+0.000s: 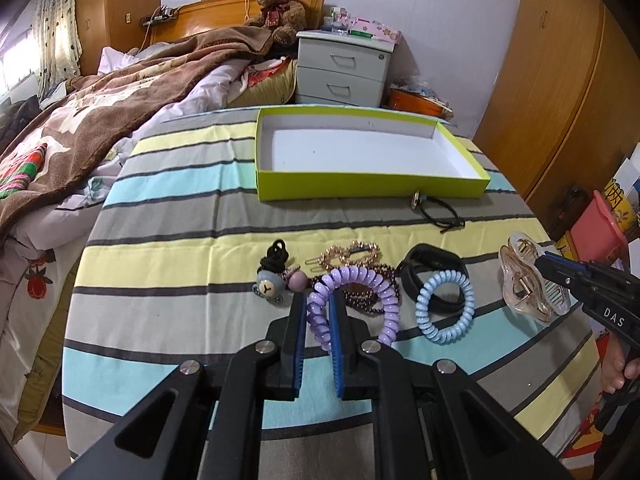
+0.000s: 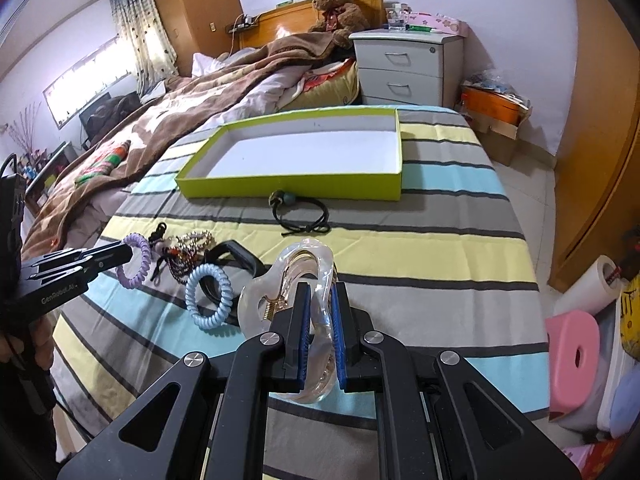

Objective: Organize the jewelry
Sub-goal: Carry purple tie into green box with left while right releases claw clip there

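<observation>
My left gripper [image 1: 318, 300] is shut on a purple spiral hair tie [image 1: 376, 284], also seen in the right wrist view [image 2: 138, 260]. My right gripper [image 2: 320, 292] is shut on a clear hair claw clip [image 2: 280, 284], which shows at the right of the left wrist view [image 1: 524, 276]. A blue spiral hair tie [image 1: 444, 306] lies on a black band [image 1: 432, 266]. A bear hair tie [image 1: 272, 280], gold clips [image 1: 352, 254] and dark beads [image 1: 360, 292] lie close by. An empty green box [image 1: 372, 186] stands beyond, with a black cord bracelet [image 1: 440, 212] in front of it.
All lies on a round table with a striped cloth [image 1: 180, 240]. A bed with a brown blanket [image 1: 80, 120] is to the left. A white nightstand [image 1: 344, 68] stands behind the box. A pink stool [image 2: 576, 360] and bins are on the floor at right.
</observation>
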### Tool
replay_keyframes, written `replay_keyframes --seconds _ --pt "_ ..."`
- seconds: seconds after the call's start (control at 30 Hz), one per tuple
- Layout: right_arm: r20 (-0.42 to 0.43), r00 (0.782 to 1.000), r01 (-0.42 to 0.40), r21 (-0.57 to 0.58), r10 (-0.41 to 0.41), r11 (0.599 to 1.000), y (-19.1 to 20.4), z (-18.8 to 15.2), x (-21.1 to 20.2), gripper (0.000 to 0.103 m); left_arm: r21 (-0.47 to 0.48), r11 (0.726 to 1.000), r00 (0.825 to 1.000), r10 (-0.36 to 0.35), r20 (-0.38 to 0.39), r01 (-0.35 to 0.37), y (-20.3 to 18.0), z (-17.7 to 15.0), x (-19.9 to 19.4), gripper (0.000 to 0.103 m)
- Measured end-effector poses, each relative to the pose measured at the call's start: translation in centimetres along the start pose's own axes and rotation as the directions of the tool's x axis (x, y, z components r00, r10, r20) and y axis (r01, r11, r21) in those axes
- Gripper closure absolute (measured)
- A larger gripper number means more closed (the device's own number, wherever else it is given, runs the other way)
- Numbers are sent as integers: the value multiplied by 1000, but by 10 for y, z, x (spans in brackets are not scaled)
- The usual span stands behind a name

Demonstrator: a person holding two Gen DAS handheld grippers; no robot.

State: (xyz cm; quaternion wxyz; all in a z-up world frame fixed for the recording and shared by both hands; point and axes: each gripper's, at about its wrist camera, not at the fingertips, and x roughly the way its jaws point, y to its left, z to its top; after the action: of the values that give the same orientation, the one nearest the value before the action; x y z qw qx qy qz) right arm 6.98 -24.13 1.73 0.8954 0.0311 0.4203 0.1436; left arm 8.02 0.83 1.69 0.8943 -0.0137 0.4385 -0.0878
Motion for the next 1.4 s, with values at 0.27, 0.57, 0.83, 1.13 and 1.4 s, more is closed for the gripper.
replay_keyframes --seconds 0.27,0.57,0.83,1.13,1.4 --pt "39 999 10 10 -11 1000 0 14 -11 92 -11 1000 1000 -13 19 14 3 13 -6 91" --pt "71 997 31 15 -32 999 1 44 -10 92 -16 1000 999 -25 46 26 9 38 -7 91" --pt "65 997 35 42 -38 998 -4 73 15 92 -28 999 997 -43 61 45 17 70 8 91" --pt "59 997 54 57 -57 997 -11 107 44 92 -62 995 995 -72 63 75 24 103 34 91" --pt "46 995 82 66 -85 994 -21 132 70 92 -76 994 996 -73 45 76 28 127 61 91"
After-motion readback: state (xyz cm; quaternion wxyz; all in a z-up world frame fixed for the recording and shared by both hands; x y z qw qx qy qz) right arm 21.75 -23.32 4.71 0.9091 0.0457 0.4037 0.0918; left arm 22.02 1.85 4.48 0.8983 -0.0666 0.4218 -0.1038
